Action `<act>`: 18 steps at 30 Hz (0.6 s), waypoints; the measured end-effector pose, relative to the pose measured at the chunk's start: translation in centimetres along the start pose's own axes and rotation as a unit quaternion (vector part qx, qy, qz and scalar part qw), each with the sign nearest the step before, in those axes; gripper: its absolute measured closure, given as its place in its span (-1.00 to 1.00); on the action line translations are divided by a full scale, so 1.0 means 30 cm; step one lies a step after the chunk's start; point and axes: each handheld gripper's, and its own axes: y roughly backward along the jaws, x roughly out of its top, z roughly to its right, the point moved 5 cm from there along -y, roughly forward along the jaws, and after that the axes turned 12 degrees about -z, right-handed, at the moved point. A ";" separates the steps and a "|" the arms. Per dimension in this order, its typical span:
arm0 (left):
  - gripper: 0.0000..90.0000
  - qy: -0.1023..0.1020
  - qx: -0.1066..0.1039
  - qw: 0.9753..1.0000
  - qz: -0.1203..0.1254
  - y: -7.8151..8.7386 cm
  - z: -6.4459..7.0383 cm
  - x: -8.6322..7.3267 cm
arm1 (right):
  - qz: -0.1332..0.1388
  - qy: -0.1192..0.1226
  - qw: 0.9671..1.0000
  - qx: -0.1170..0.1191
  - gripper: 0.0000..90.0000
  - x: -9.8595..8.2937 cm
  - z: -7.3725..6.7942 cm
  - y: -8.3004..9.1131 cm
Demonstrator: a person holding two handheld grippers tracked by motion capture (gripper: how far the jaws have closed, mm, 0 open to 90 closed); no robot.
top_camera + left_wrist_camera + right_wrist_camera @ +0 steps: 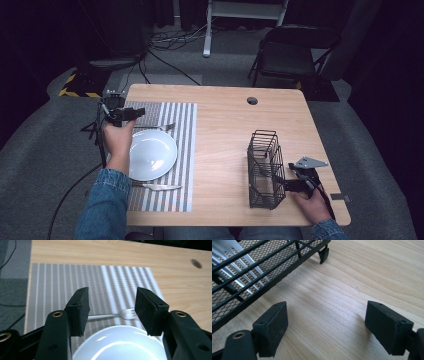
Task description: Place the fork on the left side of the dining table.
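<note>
1. Fork [155, 128] lies on the striped placemat [186, 150] beyond the white plate [152, 154]; knife [159, 187] placed.
2. Left gripper [111, 310]: jaws spread, empty, above the fork [115, 315].
3. Right gripper [325, 328]: jaws apart, empty, beside the wire caddy [249, 272].

The person's left hand [119, 140], in a blue denim sleeve [102, 205], reaches forward along the left side and holds the left black hand-held gripper [139, 113] pointing to the right, its jaws spread wide with nothing between them. The right hand [314, 204], low at the near right corner, holds the right black hand-held gripper [285, 185] pointing left, its jaws likewise parted and empty.
</note>
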 end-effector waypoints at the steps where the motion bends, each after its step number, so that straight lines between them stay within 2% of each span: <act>1: 0.01 -0.005 -0.002 1.000 0.003 0.012 0.015 -0.001 | 0.000 0.000 1.000 0.000 -0.58 0.000 0.000 0.000; 3: 0.01 -0.009 -0.006 1.000 0.005 0.024 0.031 -0.003 | 0.000 0.000 1.000 0.000 -0.58 0.000 0.000 0.000; 4: 0.00 -0.019 -0.013 1.000 0.009 0.049 0.062 -0.008 | 0.000 0.000 1.000 0.000 -0.58 0.000 0.000 0.000; 7: -0.01 -0.038 -0.033 0.999 0.011 0.080 0.116 -0.016 | 0.001 0.000 1.000 0.000 -0.58 0.000 0.000 0.000; 11: -0.01 -0.062 -0.050 0.997 0.013 0.113 0.189 -0.026 | 0.000 0.000 1.000 0.000 -0.58 0.000 0.000 0.000; 12: -0.01 -0.062 -0.050 0.997 0.013 0.113 0.189 -0.026 | 0.000 0.000 1.000 0.000 -0.58 0.000 0.000 0.000; 13: -0.01 -0.073 -0.057 0.996 0.015 0.128 0.228 -0.032 | 0.000 0.000 1.000 0.001 -0.58 0.000 0.000 0.000; 14: -0.01 -0.073 -0.057 0.996 0.015 0.128 0.228 -0.032 | 0.000 0.000 1.000 0.001 -0.58 0.000 0.000 0.000; 15: -0.01 -0.086 -0.061 0.994 0.016 0.143 0.265 -0.039 | 0.000 0.000 1.000 0.001 -0.58 0.000 0.000 0.000; 18: -0.01 -0.107 -0.062 0.992 0.019 0.165 0.321 -0.054 | 0.000 0.000 1.000 0.000 -0.58 0.000 0.000 0.000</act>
